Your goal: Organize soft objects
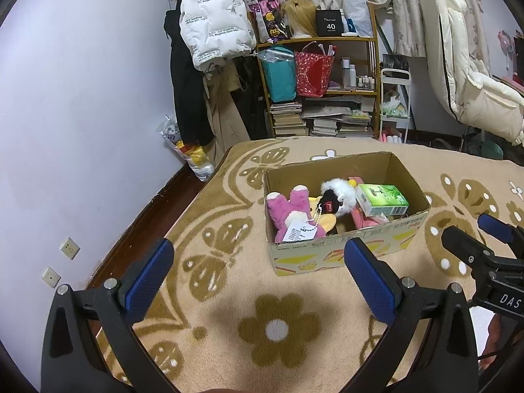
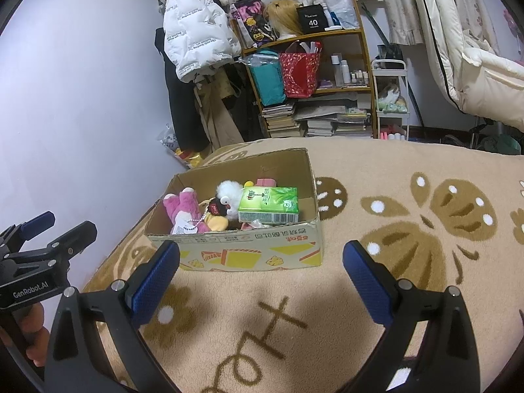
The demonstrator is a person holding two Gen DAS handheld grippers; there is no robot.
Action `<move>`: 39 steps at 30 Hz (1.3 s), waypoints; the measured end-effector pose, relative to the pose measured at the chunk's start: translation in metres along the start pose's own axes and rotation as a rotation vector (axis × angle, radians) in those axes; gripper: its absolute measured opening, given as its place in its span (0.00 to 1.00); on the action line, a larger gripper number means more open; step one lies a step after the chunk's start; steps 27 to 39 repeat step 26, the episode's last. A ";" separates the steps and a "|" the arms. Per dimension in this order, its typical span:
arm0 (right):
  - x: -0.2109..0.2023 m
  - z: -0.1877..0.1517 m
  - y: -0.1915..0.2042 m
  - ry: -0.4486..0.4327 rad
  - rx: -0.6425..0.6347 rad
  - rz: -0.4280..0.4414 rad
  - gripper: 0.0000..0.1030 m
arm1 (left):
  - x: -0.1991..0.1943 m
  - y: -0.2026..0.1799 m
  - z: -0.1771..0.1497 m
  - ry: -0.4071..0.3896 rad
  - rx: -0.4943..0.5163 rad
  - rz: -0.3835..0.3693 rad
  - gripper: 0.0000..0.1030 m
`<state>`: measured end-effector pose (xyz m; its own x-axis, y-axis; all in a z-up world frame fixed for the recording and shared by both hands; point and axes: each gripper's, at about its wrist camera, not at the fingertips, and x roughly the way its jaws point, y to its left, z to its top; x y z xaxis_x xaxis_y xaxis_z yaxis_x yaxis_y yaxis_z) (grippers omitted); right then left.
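An open cardboard box stands on the beige patterned blanket. Inside lie a pink plush toy, a white and black fluffy toy, a small yellow plush and a green tissue pack. My left gripper is open and empty, just in front of the box. My right gripper is open and empty, in front of the box's near wall. Each gripper shows at the edge of the other's view.
The blanket covers a bed beside a lilac wall. Behind stand a cluttered wooden shelf with books and bags, hanging coats, and a white quilt at the right.
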<state>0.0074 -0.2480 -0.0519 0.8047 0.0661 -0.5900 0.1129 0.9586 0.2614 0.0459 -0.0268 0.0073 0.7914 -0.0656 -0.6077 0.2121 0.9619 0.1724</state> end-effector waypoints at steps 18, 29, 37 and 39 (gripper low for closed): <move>0.005 -0.003 0.004 0.010 0.005 -0.010 1.00 | 0.003 -0.001 -0.006 0.008 -0.007 -0.004 1.00; 0.004 -0.002 0.001 0.010 0.012 -0.009 1.00 | 0.005 0.001 -0.004 0.010 -0.008 0.003 1.00; 0.004 -0.002 0.001 0.010 0.012 -0.009 1.00 | 0.005 0.001 -0.004 0.010 -0.008 0.003 1.00; 0.004 -0.002 0.001 0.010 0.012 -0.009 1.00 | 0.005 0.001 -0.004 0.010 -0.008 0.003 1.00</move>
